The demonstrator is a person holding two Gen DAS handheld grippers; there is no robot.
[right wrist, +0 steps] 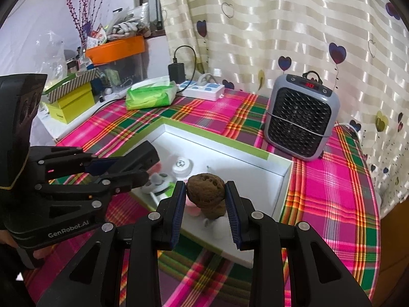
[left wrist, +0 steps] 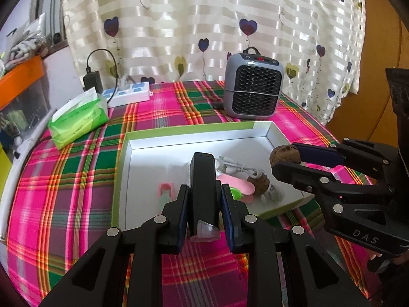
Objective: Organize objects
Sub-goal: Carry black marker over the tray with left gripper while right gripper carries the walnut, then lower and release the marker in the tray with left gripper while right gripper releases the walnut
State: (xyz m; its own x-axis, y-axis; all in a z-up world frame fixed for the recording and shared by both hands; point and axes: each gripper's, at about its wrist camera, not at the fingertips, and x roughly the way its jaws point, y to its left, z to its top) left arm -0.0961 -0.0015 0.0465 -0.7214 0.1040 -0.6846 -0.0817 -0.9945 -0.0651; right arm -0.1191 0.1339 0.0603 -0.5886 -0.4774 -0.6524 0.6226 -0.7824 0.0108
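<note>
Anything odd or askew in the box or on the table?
Nothing is spilled or damaged. One oddity: the left gripper holds a black stapler and the right gripper a walnut over the white box, where another walnut already lies among small items.

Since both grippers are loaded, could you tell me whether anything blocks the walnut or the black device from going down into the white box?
Nothing visible blocks either. The right gripper holds the walnut above the open white box; the left gripper holds the black device there too. Small items already crowd the near end; the far floor is bare.
</note>
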